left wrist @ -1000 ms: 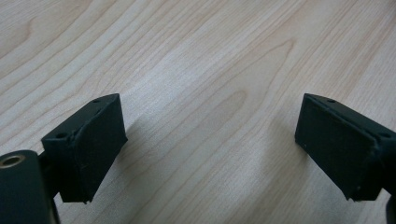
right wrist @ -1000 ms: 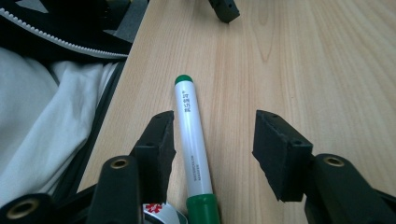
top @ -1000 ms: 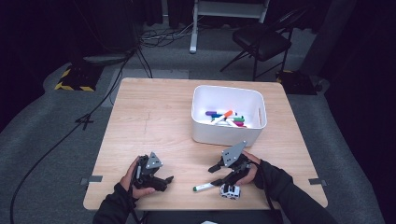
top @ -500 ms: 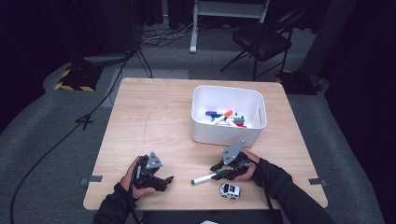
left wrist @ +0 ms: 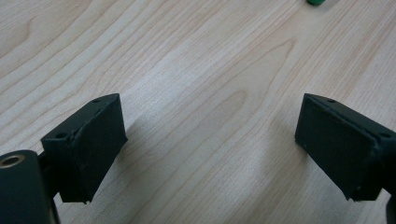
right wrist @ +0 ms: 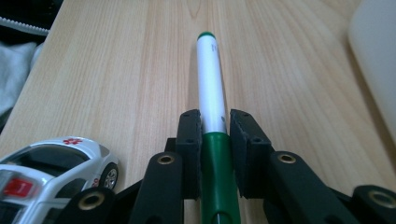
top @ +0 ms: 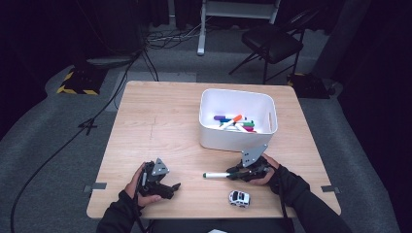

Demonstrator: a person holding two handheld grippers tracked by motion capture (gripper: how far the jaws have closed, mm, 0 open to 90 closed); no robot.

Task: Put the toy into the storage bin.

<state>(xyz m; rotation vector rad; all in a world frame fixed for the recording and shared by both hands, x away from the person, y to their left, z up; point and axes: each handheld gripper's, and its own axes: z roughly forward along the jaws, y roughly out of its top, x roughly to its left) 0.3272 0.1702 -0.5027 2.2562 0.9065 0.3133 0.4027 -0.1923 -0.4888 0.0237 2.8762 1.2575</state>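
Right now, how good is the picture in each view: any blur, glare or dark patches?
High view: the wooden table is evenly lit, the room around it nearly black, and the white bin is bright without glare. Right gripper view: the marker is sharp at the jaws, while the toy car at the edge is soft. Left gripper view: sharp wood grain, soft shadows.

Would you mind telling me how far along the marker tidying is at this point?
Done: several markers already lie in the white bin. In hand: the right hand-held gripper has just been closing and now clamps the green-capped marker, which is level by the table. Left: carrying it to the bin. The toy car sits untouched; the left hand-held gripper waits open.
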